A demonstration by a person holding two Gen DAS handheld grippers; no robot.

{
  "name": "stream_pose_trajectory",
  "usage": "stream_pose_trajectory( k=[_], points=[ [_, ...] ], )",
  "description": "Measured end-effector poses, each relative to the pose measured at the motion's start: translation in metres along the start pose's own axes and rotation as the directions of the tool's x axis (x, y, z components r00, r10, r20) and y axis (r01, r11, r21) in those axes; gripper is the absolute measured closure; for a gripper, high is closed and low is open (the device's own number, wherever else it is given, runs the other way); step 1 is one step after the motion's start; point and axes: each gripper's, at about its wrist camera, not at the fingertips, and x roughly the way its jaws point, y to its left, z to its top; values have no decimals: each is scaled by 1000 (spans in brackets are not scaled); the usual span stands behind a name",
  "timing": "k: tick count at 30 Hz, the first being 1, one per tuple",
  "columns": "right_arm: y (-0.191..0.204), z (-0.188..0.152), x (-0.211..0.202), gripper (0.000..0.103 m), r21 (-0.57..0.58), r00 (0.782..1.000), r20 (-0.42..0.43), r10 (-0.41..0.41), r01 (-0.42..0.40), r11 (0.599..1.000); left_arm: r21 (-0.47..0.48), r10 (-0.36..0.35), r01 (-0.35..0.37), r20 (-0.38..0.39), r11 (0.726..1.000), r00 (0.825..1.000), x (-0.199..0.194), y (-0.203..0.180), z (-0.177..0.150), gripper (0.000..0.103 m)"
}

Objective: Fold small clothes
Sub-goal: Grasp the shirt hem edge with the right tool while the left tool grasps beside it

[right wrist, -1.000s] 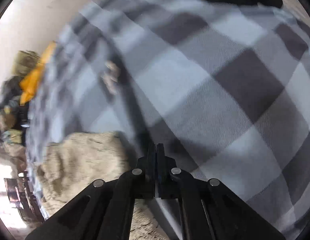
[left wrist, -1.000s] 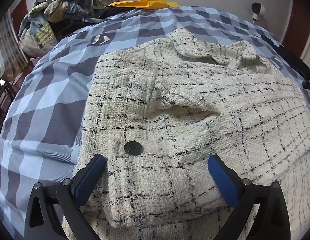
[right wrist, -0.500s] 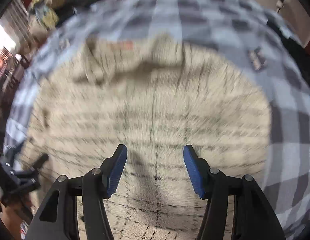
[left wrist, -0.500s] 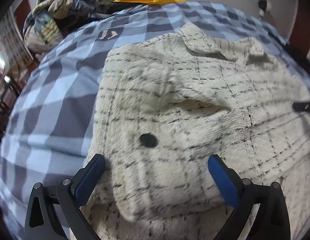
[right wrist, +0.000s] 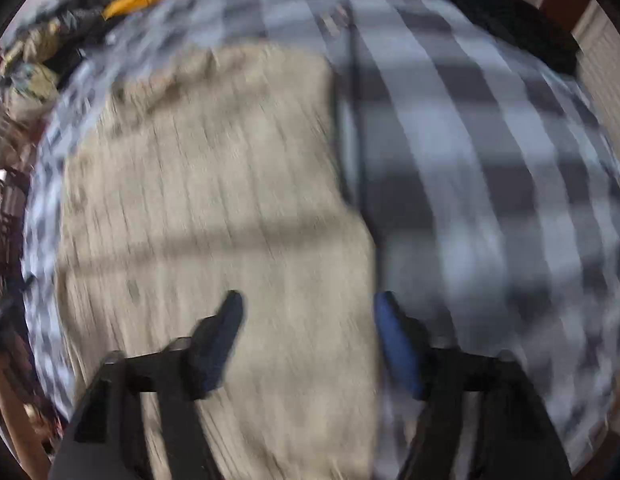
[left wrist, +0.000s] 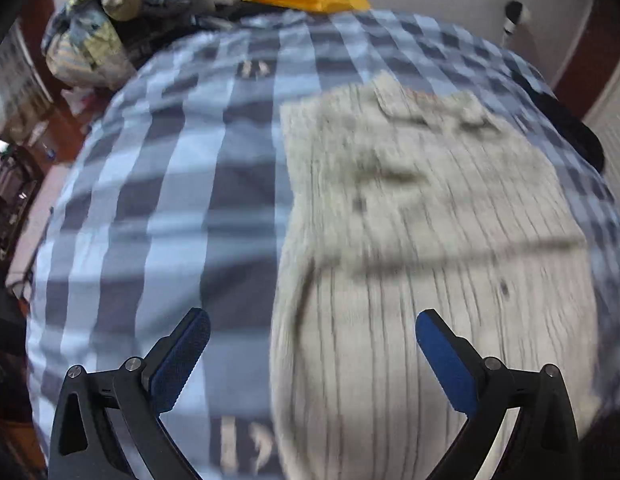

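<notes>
The cream tweed jacket (left wrist: 429, 220) lies folded flat on the checked bed cover (left wrist: 170, 200). Both views are pretty blurry, but the left hand-held gripper (left wrist: 310, 344) hangs above it, jaws wide apart and empty. The right hand-held gripper (right wrist: 310, 320) has just been opening, with nothing between its blue pads (right wrist: 393, 344).

One jacket (left wrist: 429, 240), two hand-held grippers (left wrist: 310, 352)

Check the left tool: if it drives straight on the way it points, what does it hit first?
Most likely the left edge of the cream tweed garment, or the checked bedspread beside it: the open left tool straddles that border. Nothing lies between. Blur leaves depth unclear.
</notes>
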Motion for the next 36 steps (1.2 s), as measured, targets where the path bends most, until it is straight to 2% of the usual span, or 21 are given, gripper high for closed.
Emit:
stream_pose_trajectory(
  k=[2,3,4,7,10,11,14,17,18,20,24,25,26,27,28,29,30,31,33,34,36],
  points=[
    [-14,-38,0,25,26,996,-89,29,-27,999,-25,-30,28,-70,999,997,-5,10,-21,0],
    [-17,-47,3,25,38,992,-116,42,-38,999,-57,-60,53,-132,997,989,-7,18,-39,0],
    [-26,-67,7,25,70,984,-167,60,-49,996,-80,-82,69,-168,994,982,-7,22,-52,0],
    [-35,-90,27,25,131,959,-268,92,-59,990,-143,-162,129,-251,981,954,-9,31,-86,0],
    [-44,-115,60,25,173,890,-439,123,-50,984,-225,-253,186,-320,956,913,-7,38,-110,0],
    [-48,-123,73,25,201,855,-495,152,-58,978,-240,-260,185,-334,953,906,-7,39,-114,0],
    [-52,-135,101,25,259,785,-580,217,-74,963,-251,-248,163,-359,954,900,-9,37,-119,0],
    [-49,-138,112,25,301,736,-613,286,-117,946,-285,-322,220,-386,933,864,-2,33,-122,0],
    [-46,-137,115,25,299,728,-618,296,-130,945,-301,-341,231,-393,925,854,0,35,-122,0],
    [-33,-135,125,25,256,710,-650,271,-130,958,-320,-356,232,-414,919,838,4,34,-124,0],
    [-7,-136,128,26,118,716,-678,169,-120,986,-293,-329,211,-450,933,830,9,26,-125,0],
    [1,-135,129,34,99,722,-672,164,-131,986,-293,-339,220,-461,930,820,12,25,-125,0],
    [7,-136,128,46,87,730,-662,168,-148,985,-295,-353,232,-475,927,806,15,23,-126,0],
    [10,-137,127,77,80,731,-660,173,-161,984,-298,-367,244,-491,923,790,18,20,-129,0],
    [15,-139,129,100,76,730,-661,176,-168,983,-295,-368,244,-505,924,781,20,18,-131,0],
    [19,-140,131,100,69,732,-660,171,-168,983,-288,-363,242,-520,927,773,22,16,-133,0],
    [20,-141,127,100,66,746,-644,170,-167,984,-279,-358,240,-531,930,768,23,15,-135,0],
    [20,-136,121,100,69,777,-603,182,-177,982,-267,-350,238,-544,934,763,24,12,-138,0],
    [21,-134,115,100,91,805,-551,218,-202,975,-252,-342,239,-559,938,755,22,9,-143,0],
    [19,-134,111,100,104,814,-529,241,-220,970,-245,-337,237,-559,940,758,22,8,-144,1],
    [12,-137,97,100,132,825,-479,301,-271,953,-209,-289,206,-552,956,782,17,6,-144,7]
  ],
)
